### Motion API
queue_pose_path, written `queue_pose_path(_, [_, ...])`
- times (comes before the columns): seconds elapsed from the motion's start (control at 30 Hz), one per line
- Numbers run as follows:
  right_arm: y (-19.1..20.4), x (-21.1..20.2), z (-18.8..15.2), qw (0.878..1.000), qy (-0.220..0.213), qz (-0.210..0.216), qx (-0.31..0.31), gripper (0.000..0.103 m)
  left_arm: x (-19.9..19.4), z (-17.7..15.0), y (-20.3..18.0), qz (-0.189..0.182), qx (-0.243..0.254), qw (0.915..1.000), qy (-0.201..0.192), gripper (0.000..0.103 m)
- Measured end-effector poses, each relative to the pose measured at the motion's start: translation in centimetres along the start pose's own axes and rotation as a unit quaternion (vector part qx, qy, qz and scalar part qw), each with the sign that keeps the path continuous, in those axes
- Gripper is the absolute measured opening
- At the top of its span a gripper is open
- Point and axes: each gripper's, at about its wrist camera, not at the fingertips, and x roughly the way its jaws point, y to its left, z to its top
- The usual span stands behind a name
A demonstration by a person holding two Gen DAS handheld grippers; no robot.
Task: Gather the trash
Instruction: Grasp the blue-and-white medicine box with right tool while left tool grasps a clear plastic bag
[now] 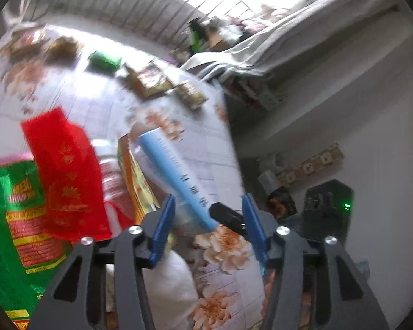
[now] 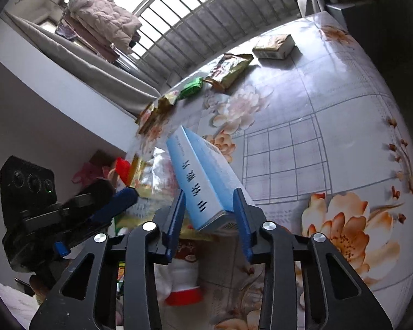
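Observation:
My right gripper (image 2: 209, 209) is shut on a blue and white carton (image 2: 203, 176) and holds it above the floral tablecloth (image 2: 330, 126). The same carton (image 1: 176, 170) shows in the left wrist view, with the right gripper's black fingertip (image 1: 228, 216) at its lower end. My left gripper (image 1: 209, 214) is open around that end without gripping it; it also shows in the right wrist view (image 2: 118, 206). Below lies a clear bag of trash: a red packet (image 1: 66, 170), a green packet (image 1: 11, 220), a red-labelled bottle (image 1: 115, 184) and a white bottle with a red cap (image 2: 184, 280).
At the table's far edge lie a green wrapper (image 2: 191, 88), gold snack packets (image 2: 228, 71) and a tan box (image 2: 275, 45). Beyond the table are a bed (image 1: 302, 35) and a barred window (image 2: 162, 8). A black device (image 1: 327, 200) sits off the table edge.

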Motion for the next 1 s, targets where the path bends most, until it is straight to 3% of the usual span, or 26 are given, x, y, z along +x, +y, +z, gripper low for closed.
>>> queue_pose_path(0.2, [-0.3, 0.0, -0.1, 1.0, -0.004, -0.001, 0.001, 0.026, 0.8, 0.1, 0.2, 0.035, 0.007, 0.9993, 0.007, 0.042])
queue_pose_path(0.43, [-0.5, -0.1, -0.2, 1.0, -0.008, 0.008, 0.01, 0.024, 1.9, 0.6, -0.5, 0.035, 0.006, 0.9991, 0.023, 0.044])
queue_pose_path(0.6, [-0.7, -0.7, -0.4, 1.0, -0.013, 0.005, 0.013, 0.021, 2.7, 0.7, -0.5, 0.093, 0.031, 0.995, 0.019, 0.044])
queue_pose_path(0.8, [-0.8, -1.3, -0.8, 1.0, -0.014, -0.001, 0.013, 0.021, 3.1, 0.4, -0.7, 0.112, 0.058, 0.9919, 0.017, 0.044])
queue_pose_path(1.0, [-0.9, -1.9, -0.9, 1.0, -0.017, -0.01, 0.009, 0.022, 3.4, 0.3, -0.5, 0.115, 0.067, 0.991, 0.018, 0.03])
